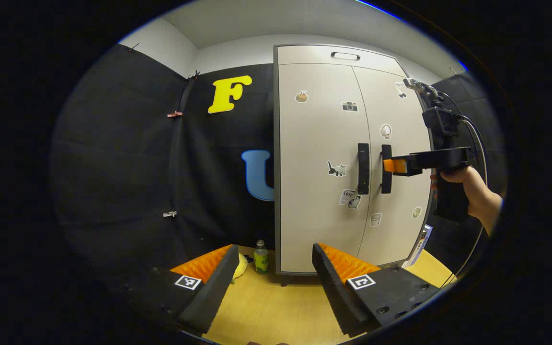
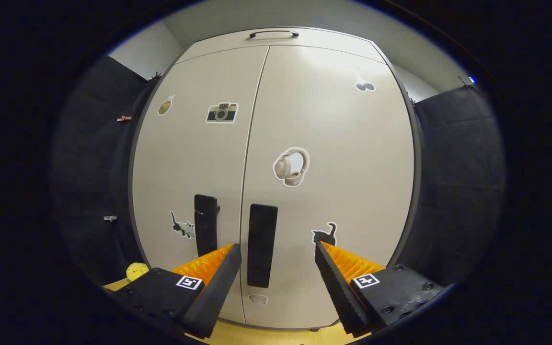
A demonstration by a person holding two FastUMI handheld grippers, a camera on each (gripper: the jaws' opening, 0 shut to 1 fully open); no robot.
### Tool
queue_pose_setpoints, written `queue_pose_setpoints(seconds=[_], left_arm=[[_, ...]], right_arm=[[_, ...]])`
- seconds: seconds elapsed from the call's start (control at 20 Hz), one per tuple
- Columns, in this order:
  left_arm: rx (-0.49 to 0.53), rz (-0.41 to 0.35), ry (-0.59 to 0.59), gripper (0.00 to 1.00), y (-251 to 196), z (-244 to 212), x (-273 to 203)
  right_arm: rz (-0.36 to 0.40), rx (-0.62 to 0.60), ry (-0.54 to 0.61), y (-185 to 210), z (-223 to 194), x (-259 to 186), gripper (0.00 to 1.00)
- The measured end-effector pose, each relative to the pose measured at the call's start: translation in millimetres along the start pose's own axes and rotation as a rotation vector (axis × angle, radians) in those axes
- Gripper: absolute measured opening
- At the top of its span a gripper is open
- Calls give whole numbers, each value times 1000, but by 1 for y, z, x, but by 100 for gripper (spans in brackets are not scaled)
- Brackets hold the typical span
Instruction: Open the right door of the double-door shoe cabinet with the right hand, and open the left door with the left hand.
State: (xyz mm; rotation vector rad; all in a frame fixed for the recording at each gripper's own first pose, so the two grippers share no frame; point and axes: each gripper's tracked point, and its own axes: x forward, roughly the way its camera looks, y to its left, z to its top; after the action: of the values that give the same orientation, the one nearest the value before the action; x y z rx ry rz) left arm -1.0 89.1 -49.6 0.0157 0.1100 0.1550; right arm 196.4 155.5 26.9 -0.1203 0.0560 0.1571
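Judging the right door point(image 2: 343, 143) as a stiff, flat, fairly light panel, probably turning on hinges at its outer edge, with nothing fragile about it. Taking hold best at the right handle point(image 2: 262, 244), a dark upright bar close beside the centre seam. Hard and smooth by the look of it, so possibly slipping unless clamped squarely across its width. Expecting the same of the left door point(image 2: 194, 158) and its left handle point(image 2: 205, 223), a matching bar just across the seam.

Looking at a tall pale shoe cabinet point(image 1: 304, 55) in a dark frame, both doors closed and flush. Noting small stickers scattered over the doors, among them a camera, headphones and cats, and a separate top panel with its own slim handle.

Standing at the far edge of the wooden tabletop point(image 1: 276, 311), toward its right rear corner, backed by the black cloth wall.

Finding the right claw point(image 2: 276, 244) with fingers apart, straddling the right handle and not yet pressing on it, a hand point(image 1: 467, 184) gripping it from behind. Finding the left claw point(image 1: 274, 246) spread apart too, well back over the tabletop, gripping nothing.

Spotting a small bottle point(image 1: 260, 258) and a yellow soft thing point(image 1: 241, 266) just beside the cabinet's lower left corner.
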Motion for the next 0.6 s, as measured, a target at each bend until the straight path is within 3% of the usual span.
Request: queue_pose_setpoints(seconds=[0.3,0.35,0.4,0.55,0.6], left_arm=[[3,20,11,95,11,-2,-1],[1,20,13,95,12,-3,-1],[1,18,15,95,13,-3,-1],[-4,15,18,95,13,-4,-1],[-9,7,21,95,12,-3,0]], right_arm=[[-21,46,36,7,-13,30,95],[-24,51,35,8,-13,31,89],[-24,60,38,10,-13,33,69],[-26,118,53,14,-13,32,57],[-27,133,67,14,-15,33,49]])
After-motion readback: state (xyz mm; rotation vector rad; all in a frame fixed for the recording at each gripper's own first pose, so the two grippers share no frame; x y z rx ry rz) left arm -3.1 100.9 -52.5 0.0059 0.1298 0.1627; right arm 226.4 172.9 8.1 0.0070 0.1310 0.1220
